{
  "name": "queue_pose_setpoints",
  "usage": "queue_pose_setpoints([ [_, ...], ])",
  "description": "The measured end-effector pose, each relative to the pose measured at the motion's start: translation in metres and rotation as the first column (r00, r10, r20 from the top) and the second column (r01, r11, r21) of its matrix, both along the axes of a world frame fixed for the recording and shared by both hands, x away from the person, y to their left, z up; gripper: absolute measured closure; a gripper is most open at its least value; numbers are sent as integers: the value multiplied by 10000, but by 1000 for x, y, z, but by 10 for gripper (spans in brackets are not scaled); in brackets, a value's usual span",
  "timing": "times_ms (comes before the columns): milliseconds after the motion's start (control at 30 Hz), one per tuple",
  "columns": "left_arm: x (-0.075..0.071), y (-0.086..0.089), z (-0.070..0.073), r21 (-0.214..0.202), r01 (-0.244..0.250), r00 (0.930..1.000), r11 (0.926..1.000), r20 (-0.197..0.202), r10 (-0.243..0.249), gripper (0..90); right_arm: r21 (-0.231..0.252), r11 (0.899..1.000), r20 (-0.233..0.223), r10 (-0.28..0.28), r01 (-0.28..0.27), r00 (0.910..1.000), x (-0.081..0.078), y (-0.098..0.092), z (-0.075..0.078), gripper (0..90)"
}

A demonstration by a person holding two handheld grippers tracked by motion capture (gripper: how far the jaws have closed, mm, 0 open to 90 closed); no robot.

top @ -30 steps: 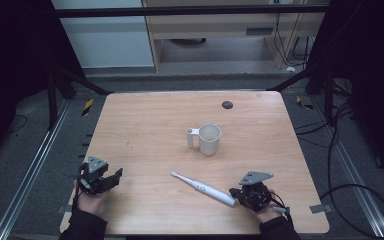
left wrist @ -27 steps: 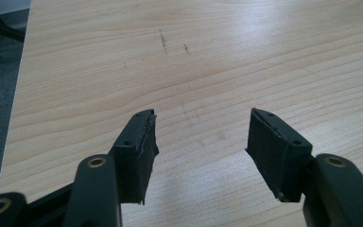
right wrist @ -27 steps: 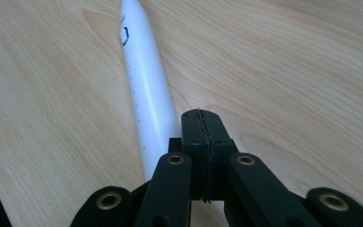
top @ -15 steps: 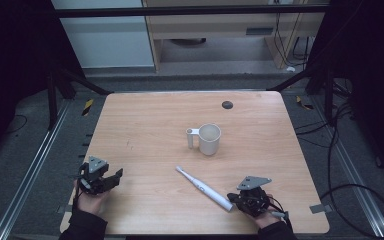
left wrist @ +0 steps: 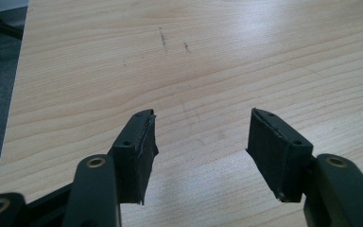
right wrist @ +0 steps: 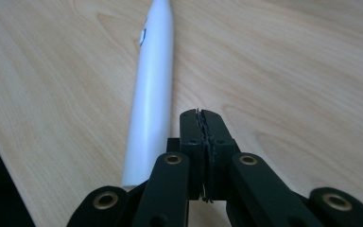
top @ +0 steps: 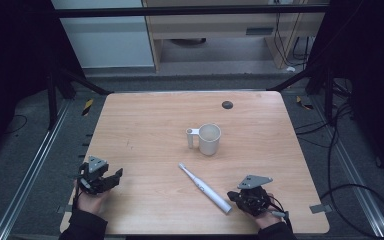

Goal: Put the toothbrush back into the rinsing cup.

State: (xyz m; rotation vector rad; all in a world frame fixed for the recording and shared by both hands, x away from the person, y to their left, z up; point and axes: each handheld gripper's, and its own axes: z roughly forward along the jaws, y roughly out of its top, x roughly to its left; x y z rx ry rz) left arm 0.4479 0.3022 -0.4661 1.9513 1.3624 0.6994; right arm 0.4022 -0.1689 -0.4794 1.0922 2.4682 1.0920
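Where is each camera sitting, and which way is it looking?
High view: sits above the near edge of the table, looking forward and down at the mug and toothbrush; both hands and forearms show at the bottom.
Left gripper view: rides the left claw, looking along its open jaws at bare wood.
Right gripper view: rides the right claw, looking along its shut jaws, which lie beside the toothbrush handle.
Shared: the high view and right gripper view both show the toothbrush.
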Motion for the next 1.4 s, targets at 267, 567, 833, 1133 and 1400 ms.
queue_pose_setpoints([
  [267, 2, 2, 0, -58, -63, 10000, 10000, 18, 63, 400, 124, 9980, 533, -627, 621, 9966, 11, 2, 25, 745],
  [567, 3, 2, -1, -9, -45, 10000, 10000, -3, 45, 394, -73, 9962, 412, -863, 866, 9954, 22, 13, 43, 619],
  [833, 4, 2, -2, 78, -23, 10000, 10000, -23, 23, 388, -309, 9966, 169, -755, 760, 9970, 36, 27, 59, 535],
  [1133, 5, 1, -3, 143, 30, 10000, 9999, -71, -29, 383, -623, 9967, -8, -528, 526, 9986, 48, 45, 68, 484],
  [1400, 6, 1, -3, 185, 17, 10000, 9998, -65, -16, 379, -816, 9961, -309, -354, 327, 9989, 56, 61, 69, 466],
])
